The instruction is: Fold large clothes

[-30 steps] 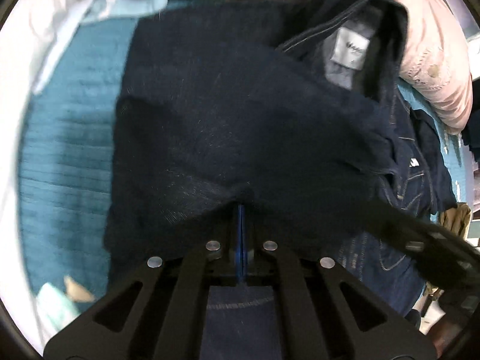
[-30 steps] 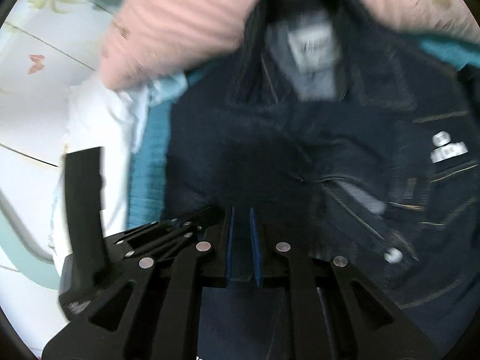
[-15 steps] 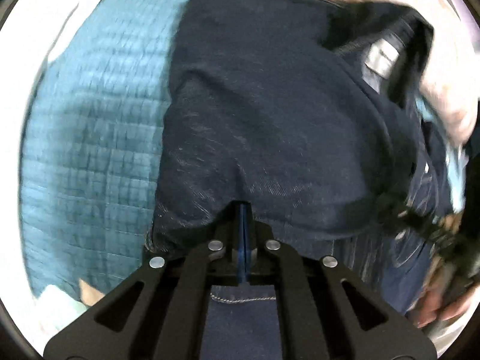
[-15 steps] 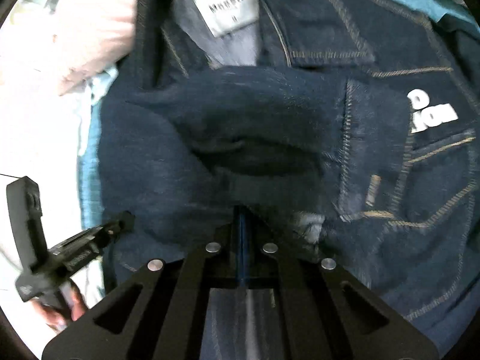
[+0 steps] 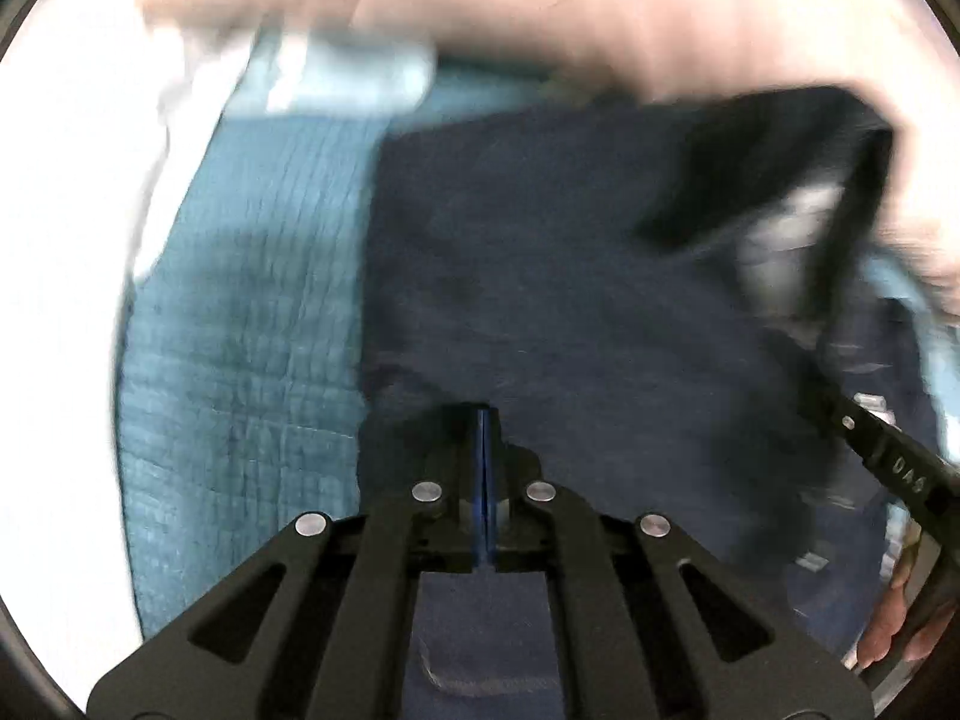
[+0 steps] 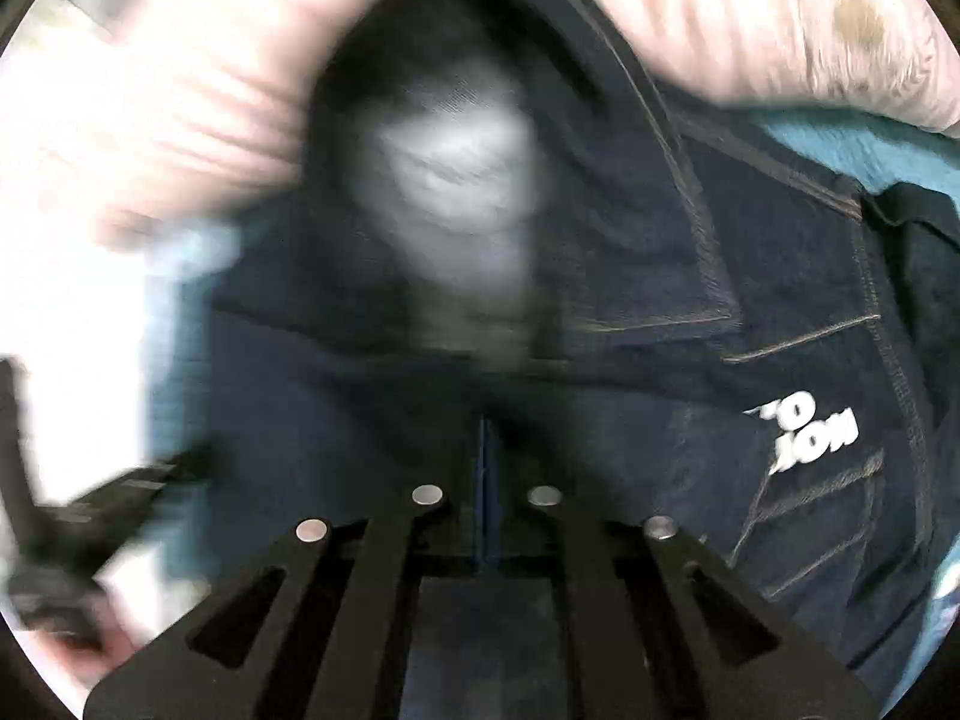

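A dark blue denim jacket (image 5: pixel 570 276) lies on a teal quilted blanket (image 5: pixel 240 360), part of it folded over itself. My left gripper (image 5: pixel 485 420) points down at the jacket's left part, shut on a fold of denim that hangs under its fingers. In the right wrist view the jacket (image 6: pixel 660 276) shows its collar with a blurred white label (image 6: pixel 456 168) and a white chest print (image 6: pixel 804 426). My right gripper (image 6: pixel 486 438) is shut on denim just below the collar. Both views are smeared by motion.
A pink pillow (image 5: pixel 540 12) lies behind the jacket, in the right wrist view too (image 6: pixel 810 12). White bedding (image 5: pixel 60 240) borders the blanket on the left. The other gripper's black body (image 5: pixel 888 468) and a hand (image 5: pixel 894 630) show at the right edge.
The right gripper's pads, slightly apart a second ago, have shut on the denim. Both grippers have shifted across the jacket, and more teal blanket shows in the left wrist view.
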Demonstrator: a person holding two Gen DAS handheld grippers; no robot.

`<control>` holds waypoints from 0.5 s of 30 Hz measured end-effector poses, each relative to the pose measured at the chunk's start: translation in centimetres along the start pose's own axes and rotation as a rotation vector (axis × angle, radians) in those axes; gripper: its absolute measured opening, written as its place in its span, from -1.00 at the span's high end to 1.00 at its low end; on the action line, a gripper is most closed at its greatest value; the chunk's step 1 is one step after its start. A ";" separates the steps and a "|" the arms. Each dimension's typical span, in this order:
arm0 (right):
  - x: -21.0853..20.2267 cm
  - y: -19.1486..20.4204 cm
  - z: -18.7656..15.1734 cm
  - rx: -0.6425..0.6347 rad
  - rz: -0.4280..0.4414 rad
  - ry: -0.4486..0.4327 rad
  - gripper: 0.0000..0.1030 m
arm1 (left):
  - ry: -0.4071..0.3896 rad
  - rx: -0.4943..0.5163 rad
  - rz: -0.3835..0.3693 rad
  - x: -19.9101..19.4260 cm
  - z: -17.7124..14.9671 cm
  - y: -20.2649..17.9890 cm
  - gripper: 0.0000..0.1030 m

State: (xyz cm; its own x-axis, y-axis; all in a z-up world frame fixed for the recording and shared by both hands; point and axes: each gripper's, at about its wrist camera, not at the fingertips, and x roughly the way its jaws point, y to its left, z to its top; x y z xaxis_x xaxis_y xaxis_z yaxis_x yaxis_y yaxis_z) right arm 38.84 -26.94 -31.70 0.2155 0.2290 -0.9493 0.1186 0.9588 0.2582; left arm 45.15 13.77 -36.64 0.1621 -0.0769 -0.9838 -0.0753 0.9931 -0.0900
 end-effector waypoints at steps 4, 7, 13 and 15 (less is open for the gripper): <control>-1.4 -0.9 -0.1 0.038 0.030 0.004 1.00 | -0.024 0.006 0.000 -0.4 -0.3 0.0 0.98; -3.5 -2.0 -0.5 0.024 -0.043 -0.034 1.00 | -0.028 0.016 0.038 -1.3 -0.8 0.1 0.98; -0.5 -5.0 -0.5 0.141 0.074 0.036 1.00 | 0.005 -0.083 -0.045 -0.3 -0.2 1.5 0.96; -1.2 -5.0 -0.5 0.161 0.076 0.047 1.00 | 0.008 -0.061 -0.007 -1.1 -0.2 0.9 0.97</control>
State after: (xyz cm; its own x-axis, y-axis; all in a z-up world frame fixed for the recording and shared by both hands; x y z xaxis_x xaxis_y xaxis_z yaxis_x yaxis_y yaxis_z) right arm 37.47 -31.90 -31.89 0.1846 0.3108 -0.9324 0.2586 0.8999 0.3512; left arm 44.72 14.76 -35.69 0.1552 -0.0851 -0.9842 -0.1340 0.9853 -0.1063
